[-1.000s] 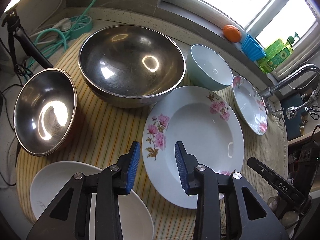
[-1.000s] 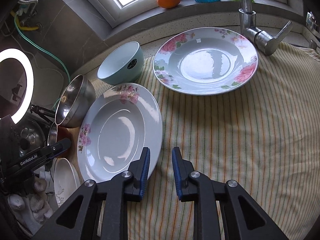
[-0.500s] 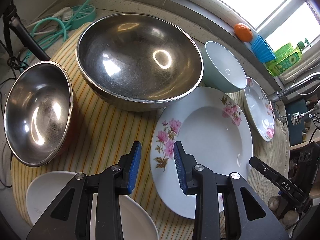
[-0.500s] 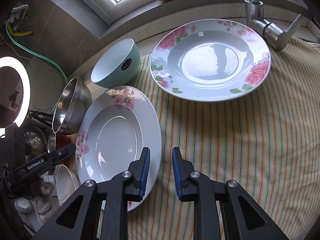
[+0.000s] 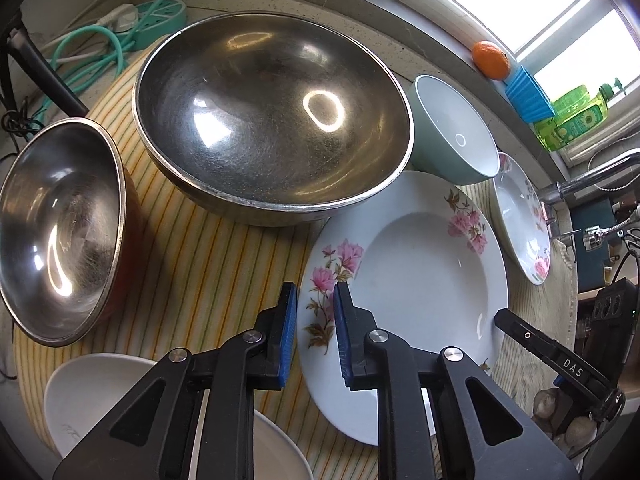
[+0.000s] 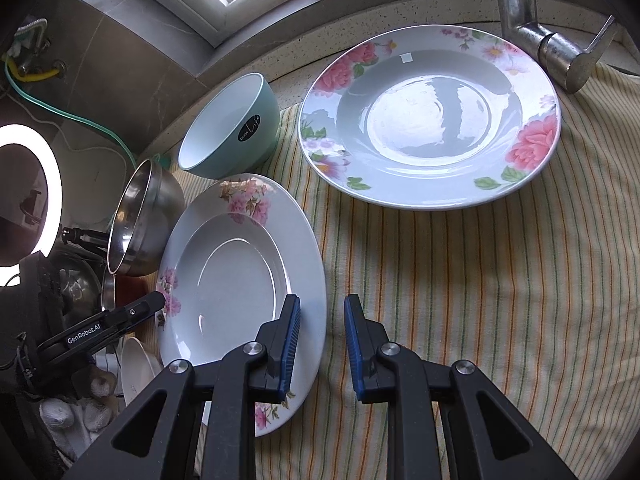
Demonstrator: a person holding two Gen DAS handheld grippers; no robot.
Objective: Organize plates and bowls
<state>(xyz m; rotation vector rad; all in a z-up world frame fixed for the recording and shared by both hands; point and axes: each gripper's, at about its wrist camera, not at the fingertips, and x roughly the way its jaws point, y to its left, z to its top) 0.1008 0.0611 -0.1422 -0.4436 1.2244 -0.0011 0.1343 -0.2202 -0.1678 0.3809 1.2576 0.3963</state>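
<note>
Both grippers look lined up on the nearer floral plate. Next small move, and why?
Probably ease the right gripper forward and down so the near floral plate's right rim slips between its open fingers, then close. That rim already sits at the gap, nothing is held, and the left gripper brackets the opposite rim. The rose plate by the faucet lies bare, a likely stacking spot.

Scuffed steel bowl (image 5: 272, 120), glossy glazed plate (image 5: 420, 280) (ribbed woven cloth (image 6: 480, 280) beneath)
</note>
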